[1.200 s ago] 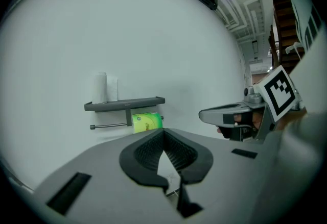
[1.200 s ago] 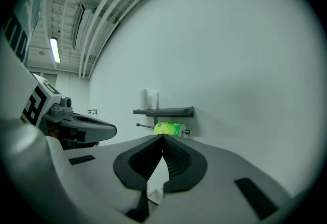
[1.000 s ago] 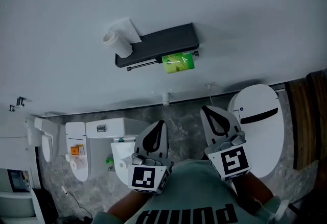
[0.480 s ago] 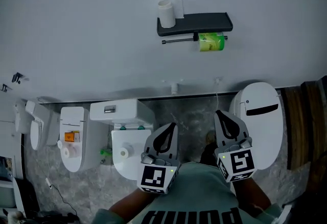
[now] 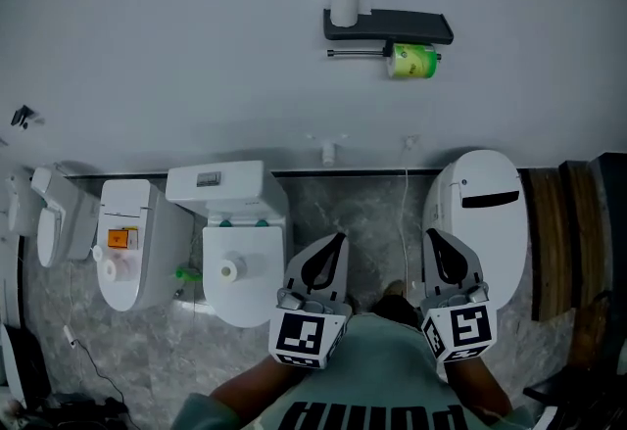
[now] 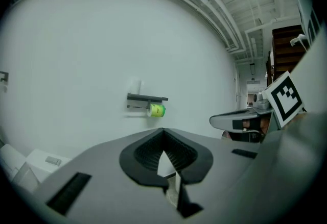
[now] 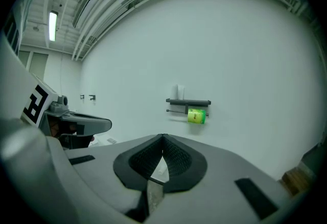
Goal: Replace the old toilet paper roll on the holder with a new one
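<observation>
A black wall holder (image 5: 392, 24) hangs high on the pale wall. A white paper roll (image 5: 344, 2) stands upright on the left end of its shelf. A green-wrapped roll (image 5: 412, 61) hangs on the rod under the shelf. My left gripper (image 5: 334, 244) and right gripper (image 5: 435, 240) are held side by side low in the head view, far from the holder, both shut and empty. In the left gripper view, the gripper (image 6: 163, 131) points below the holder (image 6: 148, 98) and green roll (image 6: 156, 110). From the right gripper (image 7: 163, 136) the holder (image 7: 188, 101) and green roll (image 7: 195, 116) appear far ahead.
Several white toilets stand along the wall's foot: one (image 5: 235, 252) carrying a small paper roll (image 5: 228, 269), one further left (image 5: 132, 252), a lidded one at right (image 5: 480, 222). A wall valve (image 5: 326, 146) sits below the holder. Wooden planks (image 5: 578, 232) lie far right.
The view has swung: the holder went from tilted at centre to level at the upper right. Both shut grippers shifted rightward together, still side by side.
</observation>
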`<move>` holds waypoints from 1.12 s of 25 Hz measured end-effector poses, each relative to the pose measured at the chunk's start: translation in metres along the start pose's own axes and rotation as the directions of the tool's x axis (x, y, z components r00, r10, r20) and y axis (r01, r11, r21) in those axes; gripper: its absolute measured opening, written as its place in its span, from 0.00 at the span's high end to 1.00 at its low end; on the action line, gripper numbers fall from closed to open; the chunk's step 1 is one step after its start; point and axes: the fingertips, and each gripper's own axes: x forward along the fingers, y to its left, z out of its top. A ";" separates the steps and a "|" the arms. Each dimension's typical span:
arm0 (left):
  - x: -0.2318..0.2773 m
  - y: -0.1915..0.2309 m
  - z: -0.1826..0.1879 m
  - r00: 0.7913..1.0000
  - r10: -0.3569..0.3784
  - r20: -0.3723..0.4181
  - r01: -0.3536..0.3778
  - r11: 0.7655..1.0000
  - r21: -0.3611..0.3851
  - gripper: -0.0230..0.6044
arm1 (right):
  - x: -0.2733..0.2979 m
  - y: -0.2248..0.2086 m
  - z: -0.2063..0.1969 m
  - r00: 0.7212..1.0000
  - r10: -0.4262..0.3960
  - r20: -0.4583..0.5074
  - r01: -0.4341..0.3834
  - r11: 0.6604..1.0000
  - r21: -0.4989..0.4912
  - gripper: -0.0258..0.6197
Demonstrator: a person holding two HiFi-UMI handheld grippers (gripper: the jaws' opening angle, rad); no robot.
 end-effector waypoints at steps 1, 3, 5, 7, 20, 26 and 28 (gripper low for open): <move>-0.002 -0.002 0.000 1.000 -0.003 0.003 0.003 1.000 -0.003 0.96 | -0.004 0.002 -0.003 1.000 -0.001 -0.006 0.001 1.000 0.001 0.95; -0.007 -0.008 0.000 1.000 -0.007 0.020 0.007 1.000 -0.008 0.96 | -0.013 0.004 -0.008 1.000 -0.002 -0.015 0.002 1.000 0.002 0.95; -0.009 -0.013 -0.002 1.000 -0.013 0.025 0.013 1.000 -0.002 0.96 | -0.018 0.004 -0.011 1.000 -0.005 -0.016 0.005 1.000 0.005 0.95; -0.009 -0.020 -0.008 1.000 -0.031 0.000 0.031 0.999 0.009 0.96 | -0.021 0.003 -0.014 1.000 -0.008 -0.012 0.009 1.000 0.013 0.95; -0.010 -0.029 -0.013 0.999 -0.048 0.005 0.048 0.998 0.038 0.96 | -0.030 0.014 -0.030 1.000 -0.002 -0.012 0.003 1.000 0.021 0.95; -0.007 -0.028 -0.009 0.998 -0.056 0.004 0.056 0.997 0.048 0.96 | -0.025 0.010 -0.030 1.000 -0.014 -0.007 0.014 0.999 0.050 0.95; -0.007 -0.028 -0.009 0.998 -0.060 -0.004 0.061 0.997 0.052 0.96 | -0.024 0.008 -0.031 1.000 -0.016 -0.004 0.017 0.998 0.054 0.95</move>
